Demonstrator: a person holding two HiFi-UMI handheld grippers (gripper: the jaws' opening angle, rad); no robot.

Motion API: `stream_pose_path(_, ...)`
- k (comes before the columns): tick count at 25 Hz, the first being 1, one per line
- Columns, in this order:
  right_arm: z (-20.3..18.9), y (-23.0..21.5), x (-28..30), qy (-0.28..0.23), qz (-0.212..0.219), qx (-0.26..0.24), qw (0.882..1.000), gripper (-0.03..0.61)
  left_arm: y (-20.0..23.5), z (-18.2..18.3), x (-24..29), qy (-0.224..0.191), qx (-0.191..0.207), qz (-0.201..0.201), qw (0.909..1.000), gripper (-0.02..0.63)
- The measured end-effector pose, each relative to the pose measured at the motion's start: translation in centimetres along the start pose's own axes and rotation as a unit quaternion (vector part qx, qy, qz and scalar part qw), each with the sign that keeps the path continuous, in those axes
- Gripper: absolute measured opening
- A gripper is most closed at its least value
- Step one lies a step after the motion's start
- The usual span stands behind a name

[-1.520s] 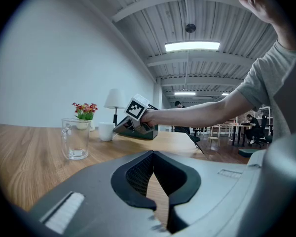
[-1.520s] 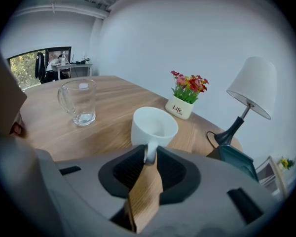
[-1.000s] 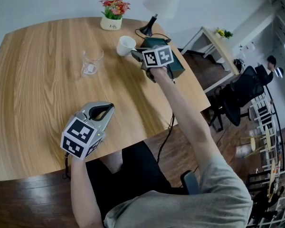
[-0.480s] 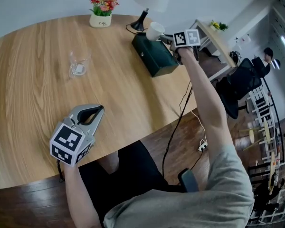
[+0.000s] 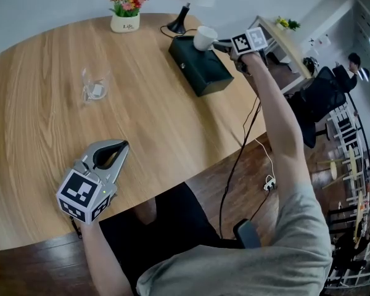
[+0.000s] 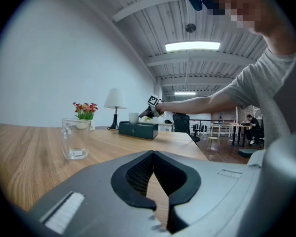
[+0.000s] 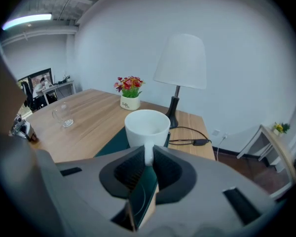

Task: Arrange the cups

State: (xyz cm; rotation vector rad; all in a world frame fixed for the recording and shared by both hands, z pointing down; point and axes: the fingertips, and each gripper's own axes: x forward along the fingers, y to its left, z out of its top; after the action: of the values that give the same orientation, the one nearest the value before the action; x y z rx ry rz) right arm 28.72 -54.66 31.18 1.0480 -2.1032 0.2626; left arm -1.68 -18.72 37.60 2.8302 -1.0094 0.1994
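A white mug (image 5: 203, 37) hangs in the air over the far end of a dark green box (image 5: 200, 66), held by its handle in my right gripper (image 5: 217, 42). In the right gripper view the handle sits pinched between the jaws, with the mug (image 7: 147, 127) upright beyond them. A clear glass mug (image 5: 94, 85) stands upright on the wooden table (image 5: 160, 122), far to the left. My left gripper (image 5: 118, 145) rests low near the table's front edge, jaws together and holding nothing. In the left gripper view the glass mug (image 6: 75, 138) is ahead and to the left.
A flower pot (image 5: 125, 11) and a black-footed lamp (image 5: 184, 5) stand at the table's far edge, behind the box. A black cable (image 5: 243, 147) hangs off the right edge to the floor. Chairs and a side table (image 5: 283, 42) lie beyond on the right.
My right gripper has carried the white mug rightward and up, from the middle of the table's far side to above the green box. The left gripper has stayed put.
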Motion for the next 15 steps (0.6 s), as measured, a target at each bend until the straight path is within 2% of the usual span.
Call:
stream_pose_path(6,-0.9,0.3,-0.2,-0.034,0.027,0.009,0.999,0.071,0.2,-0.1,-0.1,0.001,-0.001,0.002,1.0,0.008)
stream_pose_path(11,-1.1,-0.7,-1.0,-0.054,-0.013,0.005,0.998,0.091,0.2,-0.3,0.0,0.001,-0.002,0.002,1.0,0.008)
stream_pose_path(15,-0.8,-0.6,-1.7,-0.078,-0.007,0.014,0.997,0.091,0.4,-0.3,0.1,0.001,-0.002,0.001,1.0,0.009)
